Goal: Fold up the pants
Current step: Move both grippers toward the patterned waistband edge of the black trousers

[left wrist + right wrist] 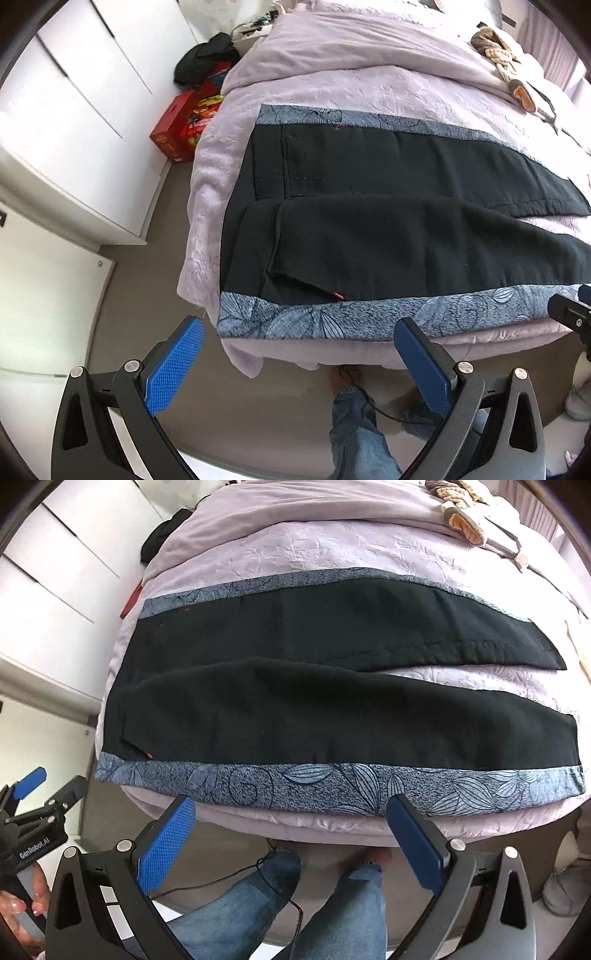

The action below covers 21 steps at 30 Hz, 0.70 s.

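Black pants (pixel 388 236) (pixel 314 709) lie flat on a bed, waist to the left, both legs spread rightward with a gap between the hems. A blue-grey leaf-print strip (pixel 369 314) (pixel 332 786) runs along their near edge, another along the far edge. My left gripper (pixel 299 332) hovers open just off the bed's near edge, below the waist end, with nothing between its blue pads. My right gripper (pixel 291 810) is open too, held off the near edge below the middle of the near leg. In the right wrist view the left gripper (pixel 40 779) shows at the lower left.
The bed has a lilac quilt (pixel 369 85) (pixel 332 542). White wardrobe doors (pixel 74 110) stand left, with a red box (pixel 177 129) and dark clothes (pixel 207 55) on the floor. A person's jeans-clad legs (pixel 295 904) stand at the bed edge. Brownish items (pixel 506 62) lie far right.
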Motion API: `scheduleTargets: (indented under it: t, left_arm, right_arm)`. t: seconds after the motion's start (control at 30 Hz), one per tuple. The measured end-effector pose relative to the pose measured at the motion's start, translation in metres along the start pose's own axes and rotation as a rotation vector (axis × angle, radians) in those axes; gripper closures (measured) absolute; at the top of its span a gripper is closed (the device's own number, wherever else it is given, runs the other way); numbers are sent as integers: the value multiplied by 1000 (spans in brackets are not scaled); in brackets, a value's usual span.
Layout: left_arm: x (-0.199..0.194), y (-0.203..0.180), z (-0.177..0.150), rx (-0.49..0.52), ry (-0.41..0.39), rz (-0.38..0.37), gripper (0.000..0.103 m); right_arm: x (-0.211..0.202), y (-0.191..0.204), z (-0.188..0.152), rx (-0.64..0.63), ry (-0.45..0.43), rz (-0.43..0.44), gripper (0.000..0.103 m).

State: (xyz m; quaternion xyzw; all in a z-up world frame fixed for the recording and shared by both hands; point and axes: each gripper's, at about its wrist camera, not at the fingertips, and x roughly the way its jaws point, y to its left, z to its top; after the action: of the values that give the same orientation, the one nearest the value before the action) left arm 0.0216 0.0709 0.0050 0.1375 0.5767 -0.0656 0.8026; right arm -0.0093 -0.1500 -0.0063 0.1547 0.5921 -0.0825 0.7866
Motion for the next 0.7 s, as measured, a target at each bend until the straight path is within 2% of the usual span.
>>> scheduleTargets:
  t: [0.1, 0.4, 0.7]
  left_arm:
    - [6, 2, 5, 17, -1, 22, 0]
    - [18, 5, 9, 17, 15, -28, 0]
    - [26, 9, 10, 12, 28, -36, 0]
  right_arm:
    - [2, 6, 1, 14, 11, -20, 0]
    - [5, 15, 6, 19, 37, -76, 0]
    - [8, 21, 7, 12, 49, -103, 0]
